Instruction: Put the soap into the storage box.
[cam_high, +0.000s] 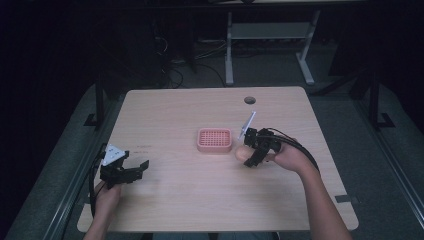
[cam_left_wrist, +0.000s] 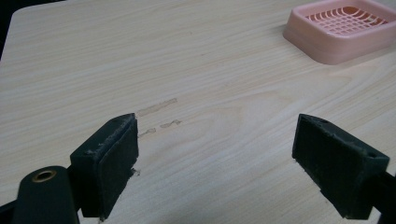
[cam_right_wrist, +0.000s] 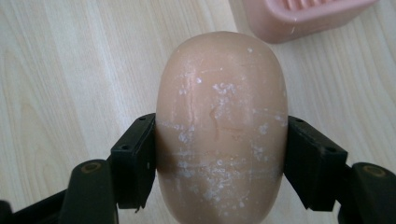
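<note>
A tan oval bar of soap (cam_right_wrist: 219, 126), scuffed with white marks, is clamped between the two black pads of my right gripper (cam_right_wrist: 219, 161). From above, that right gripper (cam_high: 248, 155) holds the soap (cam_high: 241, 153) just right of a pink soap dish (cam_high: 214, 140) with a gridded top, near the table's middle. The dish's corner (cam_right_wrist: 299, 14) lies just beyond the soap. My left gripper (cam_high: 142, 167) rests at the table's left side, jaws wide apart with nothing between them (cam_left_wrist: 215, 163). The dish (cam_left_wrist: 343, 30) lies far off at its upper right.
The light wooden table (cam_high: 200, 200) has a round cable hole (cam_high: 249, 100) near its far edge. Faint scuff marks (cam_left_wrist: 156, 107) lie ahead of the left gripper. A white desk frame (cam_high: 270, 45) stands on the dark floor beyond.
</note>
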